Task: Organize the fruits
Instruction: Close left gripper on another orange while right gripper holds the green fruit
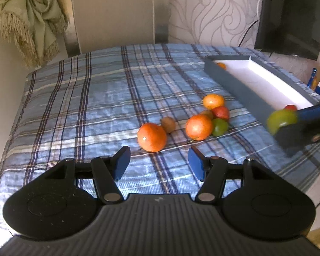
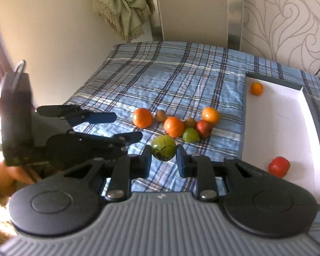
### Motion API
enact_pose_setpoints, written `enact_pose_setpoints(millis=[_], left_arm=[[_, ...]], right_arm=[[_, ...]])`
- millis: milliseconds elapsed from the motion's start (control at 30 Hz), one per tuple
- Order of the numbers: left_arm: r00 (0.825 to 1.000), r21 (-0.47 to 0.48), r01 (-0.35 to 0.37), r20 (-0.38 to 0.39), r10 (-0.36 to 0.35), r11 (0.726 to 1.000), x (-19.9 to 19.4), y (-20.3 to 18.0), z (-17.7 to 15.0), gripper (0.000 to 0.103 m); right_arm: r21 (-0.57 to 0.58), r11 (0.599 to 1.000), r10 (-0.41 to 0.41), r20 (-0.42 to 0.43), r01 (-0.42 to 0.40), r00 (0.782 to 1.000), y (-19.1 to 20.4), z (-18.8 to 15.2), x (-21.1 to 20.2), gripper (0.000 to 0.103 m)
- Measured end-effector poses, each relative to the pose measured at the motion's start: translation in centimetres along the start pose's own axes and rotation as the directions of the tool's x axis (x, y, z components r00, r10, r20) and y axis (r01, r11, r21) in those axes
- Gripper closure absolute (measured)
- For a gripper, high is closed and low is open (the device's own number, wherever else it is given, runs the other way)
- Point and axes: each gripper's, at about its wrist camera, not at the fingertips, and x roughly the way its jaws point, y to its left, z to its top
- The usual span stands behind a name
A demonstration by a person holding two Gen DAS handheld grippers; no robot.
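The right gripper (image 2: 163, 156) had its two blue fingers closed round a round green apple marked with dark cracks (image 2: 163, 151), held clear of the blue plaid cloth (image 2: 170, 74). This looked like the carry step. The next move would call for swinging toward three o'clock over the wall of the long grey box with a white floor (image 2: 288, 132), then opening above a bare patch. In the box lay a small orange fruit (image 2: 256, 88) at its far end and a red apple (image 2: 279, 166) at its near end.

The left gripper (image 1: 159, 162) stood wide open and empty, pointing at twelve o'clock toward a large orange (image 1: 152, 137). Beyond it the other loose fruit clustered at about one o'clock.

The held apple was near-round, so no long axis could be told; its stem was not visible. The box's long axis ran from six to twelve o'clock in the right wrist view.
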Motion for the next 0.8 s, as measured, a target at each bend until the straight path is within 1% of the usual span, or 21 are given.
enact_pose_setpoints(millis=[100,333,400,467,533,600,800], left_arm=[[1.000,-0.005,-0.010,0.003,0.010,1.000,0.9,0.5,0.0,0.037],[1.000,-0.015,-0.006,0.001,0.006,1.000,2.9,1.3,0.7,0.038],[1.000,-0.003,-0.003,-0.004,0.003,1.000,3.4,1.3,0.8,0.049],[1.000,-0.002,0.005,-0.014,-0.006,1.000,4.0,1.4,0.8,0.054],[1.000,-0.007,0.015,-0.018,-0.015,1.000,4.3,1.4,0.8,0.056],[1.000,-0.004,0.021,-0.017,-0.021,1.000,4.5,1.3,0.8,0.061],[1.000,-0.006,0.026,-0.008,-0.026,1.000,4.4,1.3,0.6,0.063]], right_arm=[[0.017,1.000,-0.021,0.009,0.021,1.000,-0.6,-0.2,-0.6,0.075],[0.026,0.999,-0.048,0.018,0.047,0.999,-1.4,-0.5,-1.3,0.075],[0.025,0.998,-0.050,0.019,0.050,0.999,-1.4,-0.5,-1.4,0.075],[0.025,0.998,-0.052,0.017,0.052,0.998,-1.3,-0.5,-1.4,0.075],[0.021,0.998,-0.053,0.017,0.053,0.998,-1.2,-0.5,-1.5,0.075],[0.020,0.998,-0.056,0.018,0.056,0.998,-1.3,-0.5,-1.6,0.075],[0.030,0.998,-0.059,0.017,0.059,0.998,-1.4,-0.6,-1.6,0.075]])
